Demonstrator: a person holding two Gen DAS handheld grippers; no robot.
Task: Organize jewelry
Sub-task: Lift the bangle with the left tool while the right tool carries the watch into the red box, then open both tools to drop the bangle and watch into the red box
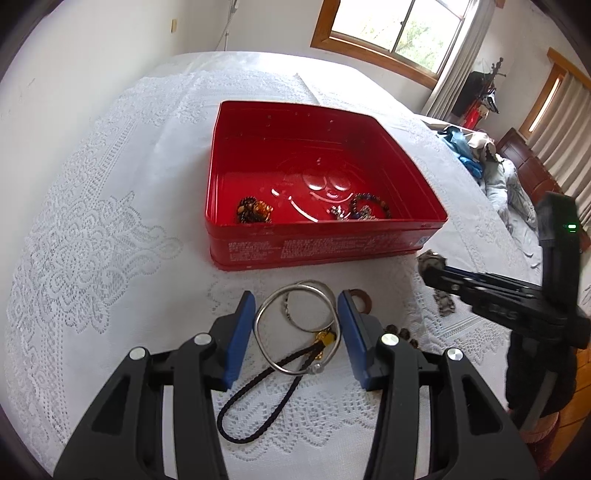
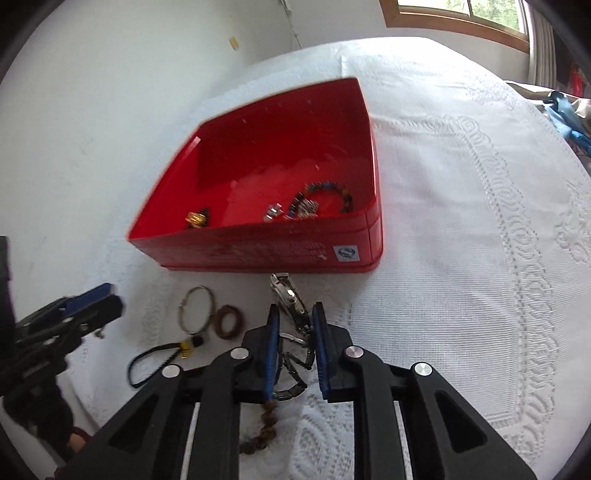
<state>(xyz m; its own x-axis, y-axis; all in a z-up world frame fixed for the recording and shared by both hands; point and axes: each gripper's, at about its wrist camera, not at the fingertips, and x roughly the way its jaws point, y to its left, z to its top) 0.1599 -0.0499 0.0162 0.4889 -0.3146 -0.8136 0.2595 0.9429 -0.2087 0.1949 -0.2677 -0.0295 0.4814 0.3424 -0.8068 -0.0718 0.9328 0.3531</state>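
Left hand-held gripper [image 1: 295, 325] apart, straddling silver bangle [image 1: 295, 328]; right hand-held gripper [image 2: 295, 332] clamped on watch [image 2: 291, 299].

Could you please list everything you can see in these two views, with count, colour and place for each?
tin: one, red, open, on the cloth.
beaded bracelets in the tin: two, brown-amber one at its left, dark mixed-colour one at its right.
small silver piece: one, in the tin beside the dark bracelet.
bangles: two, silver, overlapping, on the cloth before the tin.
cord: one, black with a gold clasp, crossing the bangles.
ring: one, brown, right of the bangles.
watch: one, silver and dark, before the tin.
brown beads: one strand, near the watch.
tablecloth: one, white lace.
window: one, wood-framed.
left tool: open around the bangles.
right tool: straddling the watch band, narrow gap.
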